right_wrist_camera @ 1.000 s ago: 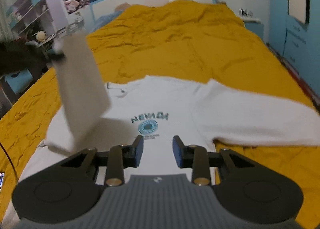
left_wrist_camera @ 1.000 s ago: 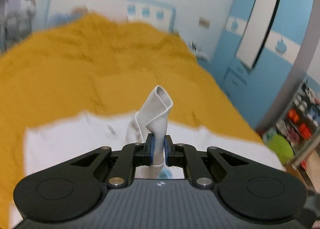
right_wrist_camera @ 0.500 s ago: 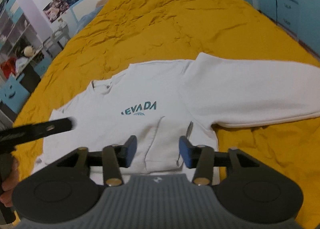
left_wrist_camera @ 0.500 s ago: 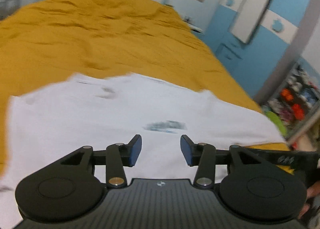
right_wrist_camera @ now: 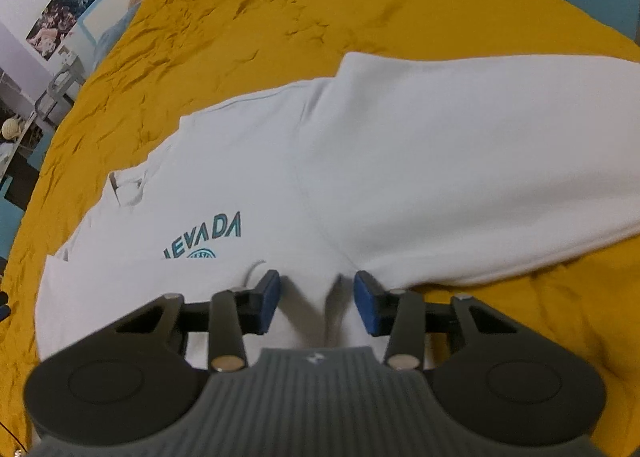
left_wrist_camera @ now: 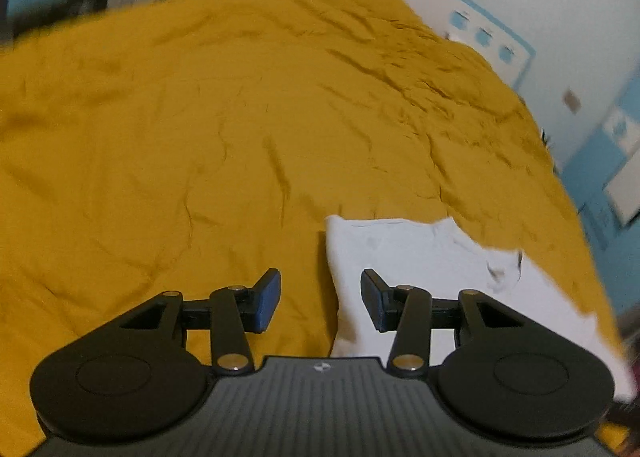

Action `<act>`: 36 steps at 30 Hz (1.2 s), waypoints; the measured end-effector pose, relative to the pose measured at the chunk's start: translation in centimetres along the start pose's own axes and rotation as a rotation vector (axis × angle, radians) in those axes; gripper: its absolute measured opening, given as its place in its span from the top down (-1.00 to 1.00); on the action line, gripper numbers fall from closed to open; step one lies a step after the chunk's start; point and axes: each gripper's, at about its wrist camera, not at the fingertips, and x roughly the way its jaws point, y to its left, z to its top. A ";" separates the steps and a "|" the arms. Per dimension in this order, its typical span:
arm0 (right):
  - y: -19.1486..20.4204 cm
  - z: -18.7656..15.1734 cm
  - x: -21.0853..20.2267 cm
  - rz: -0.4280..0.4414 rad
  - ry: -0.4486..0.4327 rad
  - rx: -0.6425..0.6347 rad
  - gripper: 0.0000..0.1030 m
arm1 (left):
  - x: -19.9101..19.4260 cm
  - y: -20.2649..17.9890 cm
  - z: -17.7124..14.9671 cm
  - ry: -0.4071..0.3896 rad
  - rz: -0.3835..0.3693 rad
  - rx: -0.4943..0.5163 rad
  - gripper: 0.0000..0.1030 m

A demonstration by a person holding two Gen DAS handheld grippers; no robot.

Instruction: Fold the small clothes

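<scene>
Sweatshirt [right_wrist_camera: 400, 161] flat on yellow bedspread [left_wrist_camera: 200, 137]; left gripper [left_wrist_camera: 320, 303] apart, empty; right gripper [right_wrist_camera: 316, 303] closing over fabric

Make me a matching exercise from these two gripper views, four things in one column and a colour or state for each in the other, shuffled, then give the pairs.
Column one:
1. bedspread
2. sweatshirt
3. NEVADA lettering
4. left gripper

Column two:
A. teal
B. open, nothing between the fingers
C. mustard yellow
D. white, one sleeve stretched out to the side

Pairs: 1-C, 2-D, 3-A, 4-B
</scene>
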 end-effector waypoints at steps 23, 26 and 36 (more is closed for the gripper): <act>4.2 4.9 -1.2 -0.039 -0.190 -0.192 0.93 | 5.3 0.9 2.2 -0.076 -0.084 -0.025 0.93; 3.9 5.4 2.2 -0.073 -0.133 -0.170 0.92 | 7.0 0.2 2.2 -0.038 -0.031 0.008 0.87; 1.0 3.2 0.5 -0.017 -0.102 -0.052 0.36 | 3.4 0.8 1.9 -0.011 -0.043 0.081 0.50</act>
